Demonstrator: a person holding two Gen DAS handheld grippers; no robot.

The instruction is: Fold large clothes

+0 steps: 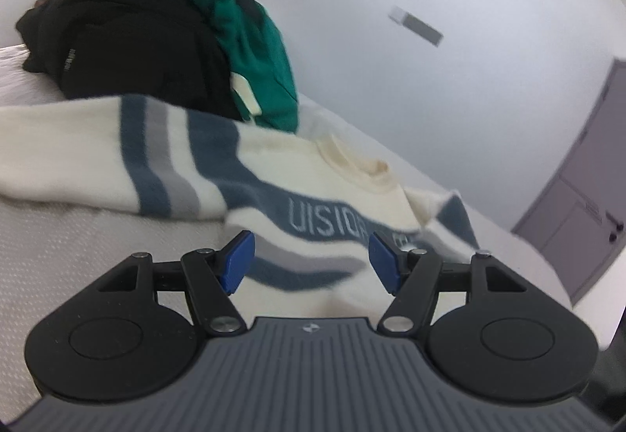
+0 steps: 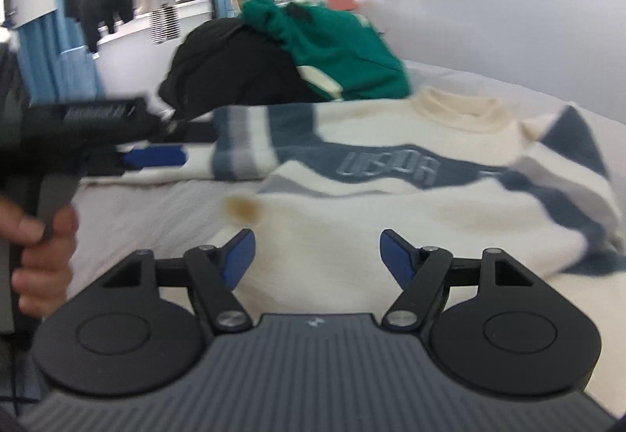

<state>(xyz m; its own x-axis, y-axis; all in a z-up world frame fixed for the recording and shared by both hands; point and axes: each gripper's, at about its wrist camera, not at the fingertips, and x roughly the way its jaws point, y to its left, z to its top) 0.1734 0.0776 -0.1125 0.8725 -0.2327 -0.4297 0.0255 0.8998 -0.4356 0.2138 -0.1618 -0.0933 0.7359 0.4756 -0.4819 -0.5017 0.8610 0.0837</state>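
Open right claw (image 2: 317, 256) above sweater (image 2: 352, 228)

Both wrist views low, facing sweater (image 1: 313, 173)

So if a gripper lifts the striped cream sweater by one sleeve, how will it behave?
The striped cream sweater will probably hang floppy: it already drapes and creases on the bed. The thick, fuzzy-looking knit suggests it is fairly heavy and not slippery. The rest would likely drag along rather than lift flat.
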